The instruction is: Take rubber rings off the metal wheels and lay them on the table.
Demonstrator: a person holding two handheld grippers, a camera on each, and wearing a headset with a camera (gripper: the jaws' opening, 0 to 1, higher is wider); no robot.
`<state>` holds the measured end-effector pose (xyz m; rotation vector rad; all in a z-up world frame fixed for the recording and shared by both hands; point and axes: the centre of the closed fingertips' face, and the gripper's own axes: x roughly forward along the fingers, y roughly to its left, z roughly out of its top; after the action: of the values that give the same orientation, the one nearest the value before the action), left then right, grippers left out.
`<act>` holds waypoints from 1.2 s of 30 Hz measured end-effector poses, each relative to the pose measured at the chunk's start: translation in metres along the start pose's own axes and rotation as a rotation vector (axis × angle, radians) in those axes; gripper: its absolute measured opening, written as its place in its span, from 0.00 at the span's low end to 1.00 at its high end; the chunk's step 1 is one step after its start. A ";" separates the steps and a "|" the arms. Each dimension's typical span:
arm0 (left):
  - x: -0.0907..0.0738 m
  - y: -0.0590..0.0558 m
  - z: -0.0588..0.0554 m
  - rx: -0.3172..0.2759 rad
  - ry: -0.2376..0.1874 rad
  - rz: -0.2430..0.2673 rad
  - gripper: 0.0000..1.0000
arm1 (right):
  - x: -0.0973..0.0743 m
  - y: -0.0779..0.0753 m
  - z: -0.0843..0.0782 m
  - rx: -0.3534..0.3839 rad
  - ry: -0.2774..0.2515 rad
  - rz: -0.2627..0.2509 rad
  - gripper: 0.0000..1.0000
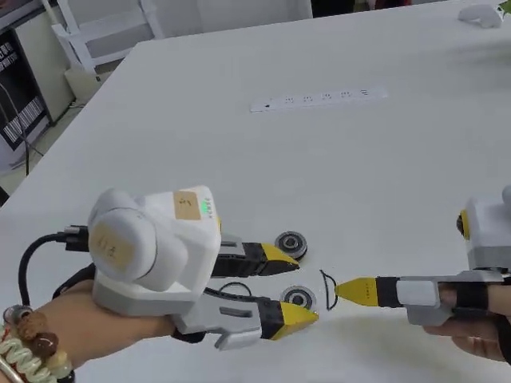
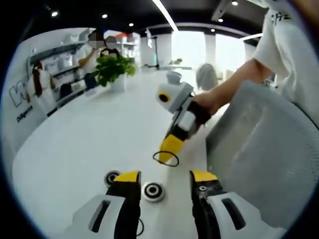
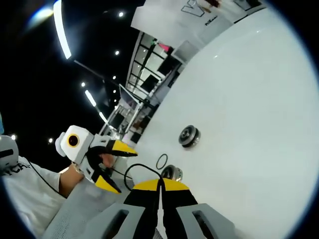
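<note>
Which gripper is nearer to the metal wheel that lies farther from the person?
Left. One jaw tip of the left gripper lies just beside the far wheel. The right gripper, shut on a rubber ring, is farther off, beside the near wheel.

The right gripper [image 1: 342,291] runs off the picture's edge. The left gripper's [image 1: 303,285] lower finger hides part of a wheel [image 1: 299,298]. Farther back between those fingers, a rubber ring [image 1: 235,287] half shows.
</note>
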<state>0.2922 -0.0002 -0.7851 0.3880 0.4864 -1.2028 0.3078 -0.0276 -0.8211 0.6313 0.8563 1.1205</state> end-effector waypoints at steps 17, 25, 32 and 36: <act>-0.071 0.008 -0.010 0.000 -0.014 0.040 0.71 | -0.008 0.035 -0.001 -0.029 0.018 -0.059 0.00; -0.102 0.020 -0.029 -0.036 -0.022 0.102 0.74 | -0.011 0.046 0.000 -0.060 0.069 -0.093 0.00; -0.120 0.029 -0.041 -0.086 -0.043 0.156 0.74 | -0.005 0.056 0.007 -0.082 0.083 -0.097 0.00; -0.131 0.036 -0.048 -0.123 -0.066 0.199 0.74 | 0.002 0.060 0.009 -0.110 0.105 -0.100 0.00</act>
<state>0.2821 0.1398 -0.7520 0.2836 0.4513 -0.9854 0.2854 -0.0061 -0.7684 0.4369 0.9000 1.1094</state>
